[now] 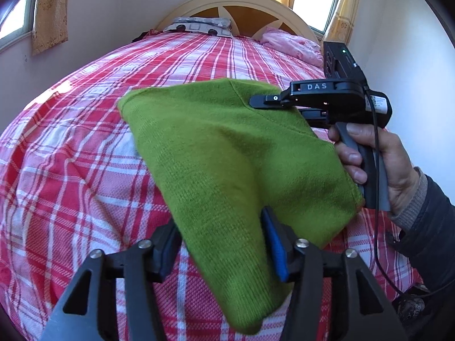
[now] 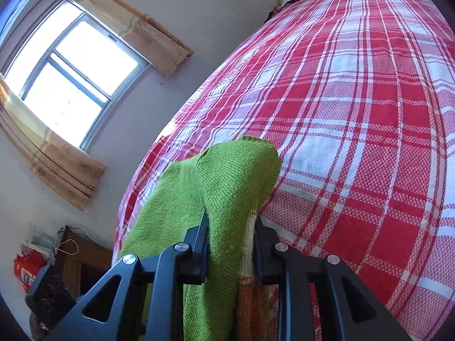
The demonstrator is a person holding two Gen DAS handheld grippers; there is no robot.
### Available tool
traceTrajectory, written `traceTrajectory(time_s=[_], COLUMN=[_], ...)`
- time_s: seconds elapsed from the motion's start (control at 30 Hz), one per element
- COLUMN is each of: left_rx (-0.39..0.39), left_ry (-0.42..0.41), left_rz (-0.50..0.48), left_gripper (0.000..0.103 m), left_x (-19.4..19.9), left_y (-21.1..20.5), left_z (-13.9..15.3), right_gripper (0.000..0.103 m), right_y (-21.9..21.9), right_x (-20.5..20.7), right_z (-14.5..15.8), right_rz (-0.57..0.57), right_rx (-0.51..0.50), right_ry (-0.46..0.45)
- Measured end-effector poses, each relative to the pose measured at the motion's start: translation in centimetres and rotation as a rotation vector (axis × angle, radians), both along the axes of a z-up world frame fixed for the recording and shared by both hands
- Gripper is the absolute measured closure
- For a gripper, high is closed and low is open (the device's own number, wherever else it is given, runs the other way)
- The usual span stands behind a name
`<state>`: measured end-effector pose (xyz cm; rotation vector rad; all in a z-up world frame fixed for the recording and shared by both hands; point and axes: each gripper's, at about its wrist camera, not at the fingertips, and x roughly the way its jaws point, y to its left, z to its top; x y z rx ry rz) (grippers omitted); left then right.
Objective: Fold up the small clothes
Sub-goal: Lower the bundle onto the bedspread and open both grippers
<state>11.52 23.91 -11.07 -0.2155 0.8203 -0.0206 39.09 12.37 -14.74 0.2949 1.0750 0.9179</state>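
Note:
A green knit garment (image 1: 216, 147) hangs spread between my two grippers just above the red and white plaid bed (image 1: 85, 142). In the left wrist view my left gripper (image 1: 221, 241) stands open, with the near end of the garment lying loose and flat between its fingers. A hand (image 1: 384, 156) holds my right gripper (image 1: 256, 105), which is shut on the garment's far right edge. The right wrist view shows the same grip: my right gripper (image 2: 230, 221) pinches a bunched fold of the green garment (image 2: 233, 170), with an orange and yellow knit strip below it.
The plaid bed (image 2: 355, 113) stretches away to a wooden headboard (image 1: 244, 8). A patterned pillow (image 1: 199, 25) and pink bedding (image 1: 293, 45) lie at its head. A window (image 2: 71, 71) and a wooden nightstand (image 2: 82, 255) stand left of the bed.

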Motion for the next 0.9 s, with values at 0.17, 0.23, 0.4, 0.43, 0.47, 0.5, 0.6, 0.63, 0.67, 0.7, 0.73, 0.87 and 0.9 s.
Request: traceTrajectory(time_s=[0.17, 0.23, 0.4, 0.43, 0.47, 0.5, 0.6, 0.63, 0.67, 0.7, 0.73, 0.87, 0.9], left_rx=[0.049, 0.054, 0.077, 0.068, 0.063, 0.068, 0.044, 0.013, -0.009, -0.012, 0.0, 0.061, 0.083], left_ry=[-0.063, -0.115, -0.129, -0.114, -0.096, -0.06, 0.003, -0.001, -0.003, -0.006, -0.008, -0.029, -0.042], left_rz=[0.044, 0.082, 0.14, 0.152, 0.16, 0.18, 0.204, 0.224, 0.232, 0.23, 0.226, 0.232, 0.231], left_gripper=[0.034, 0.015, 0.012, 0.012, 0.012, 0.012, 0.003, 0.0, 0.0, 0.0, 0.0, 0.0, 0.0], left_x=[-1.4, -1.2, 1.1, 1.7, 2.1, 2.7, 3.4, 3.3, 3.2, 3.1, 3.0, 1.4, 0.9], left_y=[1.1, 1.8, 3.3, 3.8, 4.1, 4.4, 4.9, 5.4, 5.7, 5.6, 5.5, 4.3, 3.9], left_z=[1.8, 2.9, 2.1, 1.5, 0.8, -0.2, -2.2, -2.6, -2.8, -2.9, -2.8, -1.0, -0.5], right_gripper=[0.063, 0.06, 0.038, 0.037, 0.037, 0.037, 0.037, 0.036, 0.033, 0.028, 0.025, 0.025, 0.024], right_y=[-0.7, -1.6, -3.8, -3.8, -3.8, -3.8, -2.9, -2.8, -3.1, -3.4, -3.7, -4.9, -5.6], right_x=[-0.9, -1.6, -5.4, -6.3, -7.1, -8.1, -10.1, -10.2, -10.2, -10.1, -10.1, -11.3, -12.3], right_z=[1.0, 1.9, 4.6, 4.7, 4.6, 4.1, 2.1, 1.5, 1.1, 0.7, 0.7, 2.5, 3.6], right_rz=[-0.02, -0.04, -0.021, -0.007, 0.006, 0.021, -0.003, -0.002, -0.01, -0.032, -0.049, -0.105, -0.128], right_rx=[-0.037, -0.024, 0.011, -0.004, -0.038, -0.107, -0.375, -0.381, -0.363, -0.362, -0.356, -0.303, -0.27], right_ry=[-0.032, -0.044, -0.102, -0.116, -0.133, -0.155, -0.255, -0.264, -0.265, -0.264, -0.26, -0.26, -0.28])
